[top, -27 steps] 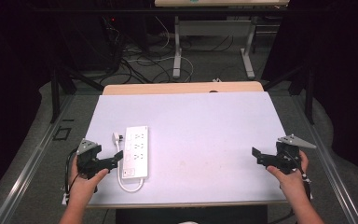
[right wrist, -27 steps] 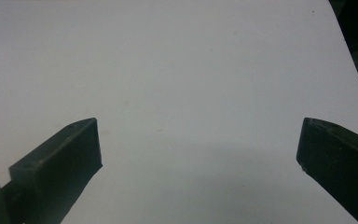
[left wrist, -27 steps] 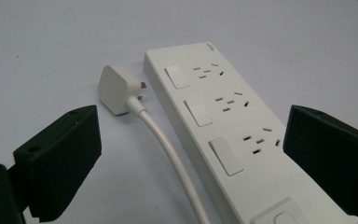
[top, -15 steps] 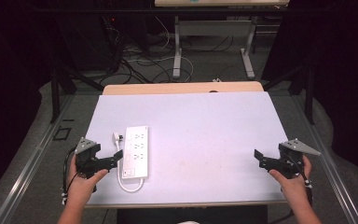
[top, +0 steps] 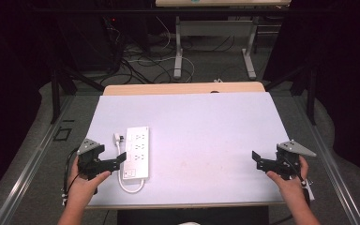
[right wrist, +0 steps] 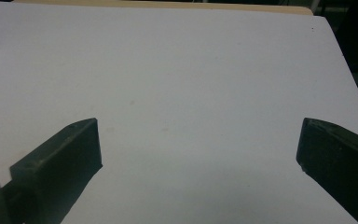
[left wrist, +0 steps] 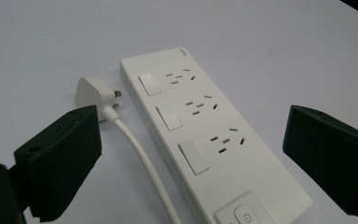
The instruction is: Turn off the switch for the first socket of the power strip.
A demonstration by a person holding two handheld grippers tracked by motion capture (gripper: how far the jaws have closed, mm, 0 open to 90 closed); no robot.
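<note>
Left hand-held gripper (top: 117,161) hovers at the near-left of the tabletop (top: 206,126), its jaws spread wide and empty, aimed at the white power strip (top: 137,152) lying just ahead of it. In the left gripper view the strip (left wrist: 205,140) sits between and beyond the two black jaws, neither one touching it. Right hand-held gripper (top: 255,157) waits well apart at the near-right edge, likewise released, with nothing but bare tabletop (right wrist: 191,84) in front of it.

Judging by this, the work is at the approach stage: nothing has been grasped yet. The strip's own cord (left wrist: 140,158) loops along its left side and ends in the white plug (left wrist: 95,91), which lies loose just beside the strip's far end, not seated in any socket. A sensible next move would be to close on the plug or cord, which calls for a narrower, well-centred bite on a small, slippery shape. No containers are on the tabletop.
</note>
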